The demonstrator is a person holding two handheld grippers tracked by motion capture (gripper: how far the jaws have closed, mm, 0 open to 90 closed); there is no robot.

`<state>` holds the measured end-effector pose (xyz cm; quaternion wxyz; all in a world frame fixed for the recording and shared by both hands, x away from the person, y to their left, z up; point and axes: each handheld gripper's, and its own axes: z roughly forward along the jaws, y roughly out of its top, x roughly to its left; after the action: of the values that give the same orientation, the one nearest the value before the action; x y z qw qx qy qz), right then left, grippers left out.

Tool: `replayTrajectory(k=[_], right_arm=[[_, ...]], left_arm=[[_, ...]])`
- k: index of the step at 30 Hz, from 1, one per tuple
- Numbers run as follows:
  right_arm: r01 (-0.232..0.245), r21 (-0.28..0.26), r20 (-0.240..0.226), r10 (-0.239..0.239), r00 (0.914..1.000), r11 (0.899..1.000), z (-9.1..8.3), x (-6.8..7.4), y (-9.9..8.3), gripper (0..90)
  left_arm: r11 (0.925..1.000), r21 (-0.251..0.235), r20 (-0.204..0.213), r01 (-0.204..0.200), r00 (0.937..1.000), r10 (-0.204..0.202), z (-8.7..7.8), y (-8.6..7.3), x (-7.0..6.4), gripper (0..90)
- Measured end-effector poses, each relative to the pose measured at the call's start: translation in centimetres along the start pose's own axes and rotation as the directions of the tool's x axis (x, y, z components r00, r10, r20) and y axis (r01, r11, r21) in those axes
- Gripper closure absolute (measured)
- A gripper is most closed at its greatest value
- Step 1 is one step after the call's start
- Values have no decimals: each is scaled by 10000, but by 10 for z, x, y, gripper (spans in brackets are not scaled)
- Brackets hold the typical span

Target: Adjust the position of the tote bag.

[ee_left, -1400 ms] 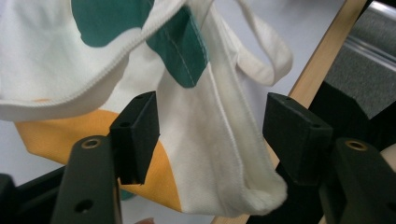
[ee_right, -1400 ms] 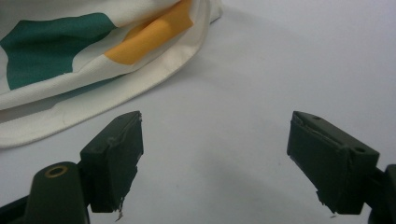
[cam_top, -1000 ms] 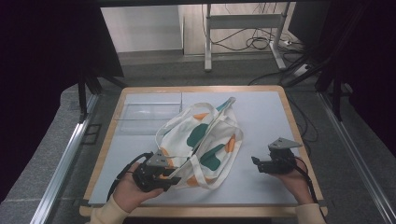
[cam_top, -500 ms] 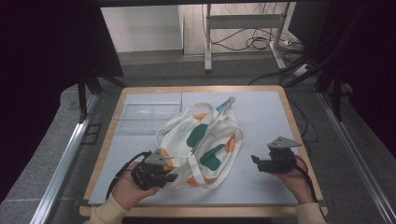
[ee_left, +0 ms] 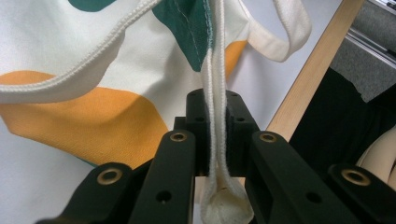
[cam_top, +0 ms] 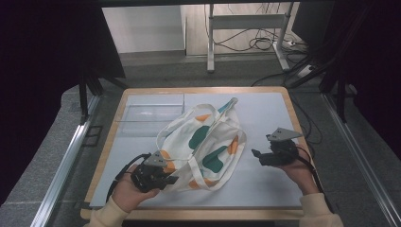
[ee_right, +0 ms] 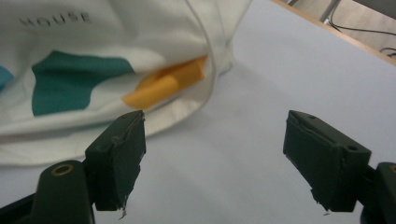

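Your high view looks forward and down over the whole desk [cam_top: 265, 189]. Both gripper views sit low and close, sharing the tote bag [cam_top: 203, 146] [ee_left: 70, 93] [ee_right: 84, 70] near the desk's front edge.

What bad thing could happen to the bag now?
The left gripper pinches only a thin fold of the tote bag strap, so a hard pull might slip it free. The right gripper is open beside the bag, holding nothing, so the bag could bunch or drag across the table.
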<state>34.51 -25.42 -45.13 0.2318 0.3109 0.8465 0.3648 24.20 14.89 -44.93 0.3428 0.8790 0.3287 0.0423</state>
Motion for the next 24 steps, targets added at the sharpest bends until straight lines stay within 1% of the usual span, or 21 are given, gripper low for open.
replayTrajectory(k=[1, 3, 4, 5, 7, 8, 9, 10, 11, 13, 15, 17, 18, 19, 23, 24], right_arm=[[22, -65, -106, -23, 9999, 10000, 2, -4, 10, 215], [77, -21, -168, -77, 9998, 10000, 5, -7, 17, 215], [77, -21, -168, -77, 9998, 10000, 5, -7, 17, 215], [305, 46, -224, -304, 9993, 9995, 9, -12, 27, 217], [354, 51, -289, -352, 9990, 9994, 10, -14, 30, 218], [421, 80, -366, -418, 9985, 9991, 12, -17, 35, 219], [467, 48, -383, -465, 9982, 9989, 13, -20, 39, 222], [424, 58, -442, -421, 9981, 9991, 16, -24, 46, 223], [424, 58, -442, -421, 9981, 9991, 16, -24, 46, 223], [489, 35, -401, -488, 9980, 9988, 19, -28, 54, 223], [454, 52, -427, -451, 9981, 9990, 19, -28, 56, 224], [380, -86, -506, -384, 9980, 9992, 20, -29, 60, 225], [430, -88, -512, -434, 9977, 9990, 20, -29, 62, 230], [624, -53, -413, -625, 9972, 9980, 21, -28, 67, 250], [676, -73, -401, -678, 9969, 9977, 22, -29, 73, 256], [730, 34, -383, -728, 9966, 9973, 24, -30, 77, 256]], left_arm=[[10000, -1, 3, -8, 10000, 8, 0, 0, 0, 839], [10000, -8, -1, -14, 10000, 14, 0, 0, 0, 839], [10000, -18, -9, -41, 10000, 41, -1, 0, 0, 839], [10000, -14, -11, -42, 10000, 42, -1, 0, 0, 839], [10000, -15, -8, -23, 10000, 23, -1, 0, 1, 839], [10000, -13, -10, -42, 10000, 42, -1, -1, 1, 838], [10000, -21, 3, 25, 10000, -25, -2, -1, 1, 838], [10000, -28, 5, 8, 10000, -8, -2, -1, 2, 838], [10000, -43, 4, 46, 10000, -46, -2, -1, 2, 838], [10000, -62, 5, 77, 10000, -76, -2, -2, 2, 838], [10000, -50, 22, 79, 10000, -79, -2, -3, 3, 838], [9999, -80, 56, 136, 9999, -135, -2, -3, 4, 838], [9999, -60, 75, 117, 9999, -117, -3, -3, 4, 839], [9999, -64, 81, 124, 9999, -123, -3, -3, 5, 838], [9999, -64, 80, 116, 9999, -116, -3, -3, 4, 839], [9999, -64, 85, 119, 9999, -118, -3, -3, 4, 839]])
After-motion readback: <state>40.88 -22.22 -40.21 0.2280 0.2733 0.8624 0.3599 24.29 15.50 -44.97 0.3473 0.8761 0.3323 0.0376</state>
